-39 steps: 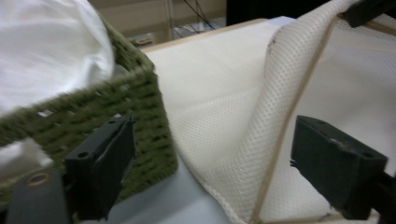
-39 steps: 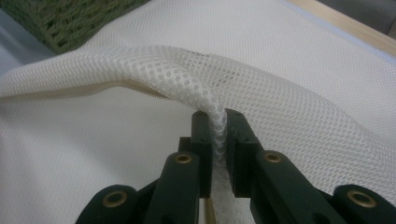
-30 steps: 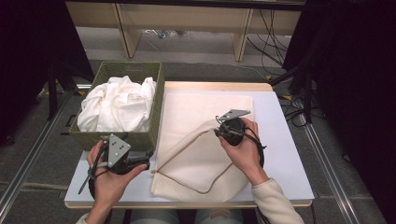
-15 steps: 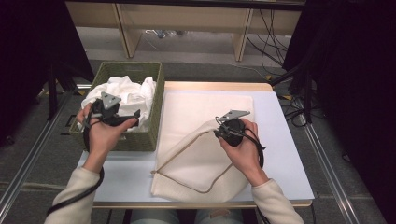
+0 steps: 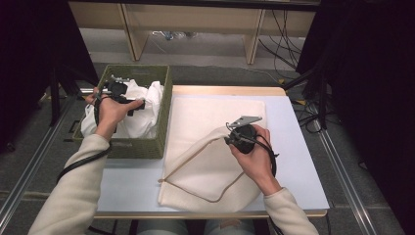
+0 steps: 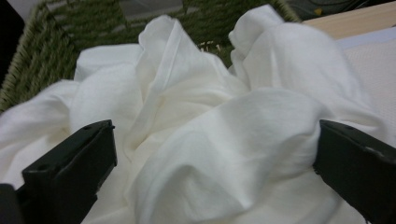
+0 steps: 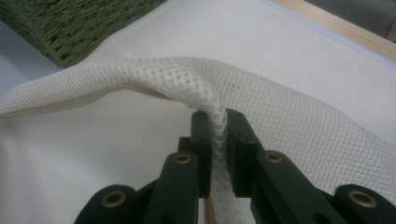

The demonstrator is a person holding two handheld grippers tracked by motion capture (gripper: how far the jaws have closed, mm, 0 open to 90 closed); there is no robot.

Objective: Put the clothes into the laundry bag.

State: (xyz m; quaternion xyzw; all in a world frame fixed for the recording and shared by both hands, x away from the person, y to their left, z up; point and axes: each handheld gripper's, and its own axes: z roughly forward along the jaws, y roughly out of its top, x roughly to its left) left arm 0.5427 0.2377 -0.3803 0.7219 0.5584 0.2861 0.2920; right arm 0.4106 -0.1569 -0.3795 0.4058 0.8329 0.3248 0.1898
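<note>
White cloth (image 6: 210, 140) heaped in green basket (image 5: 147, 147) at table's left edge: soft, light, crumpled; best pinched at a raised fold. Left gripper (image 6: 210, 158) jaws just opening, wide over it, not gripping. Right gripper (image 7: 217, 140) clamped on mesh bag (image 5: 215, 122) rim, mid-table.

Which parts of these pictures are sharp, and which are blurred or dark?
High view: evenly lit table, black at both sides. Left gripper view: white cloth soft, overexposed; basket blurred. Right gripper view: mesh bag crisp at the pinched fold, background blurred.
</note>
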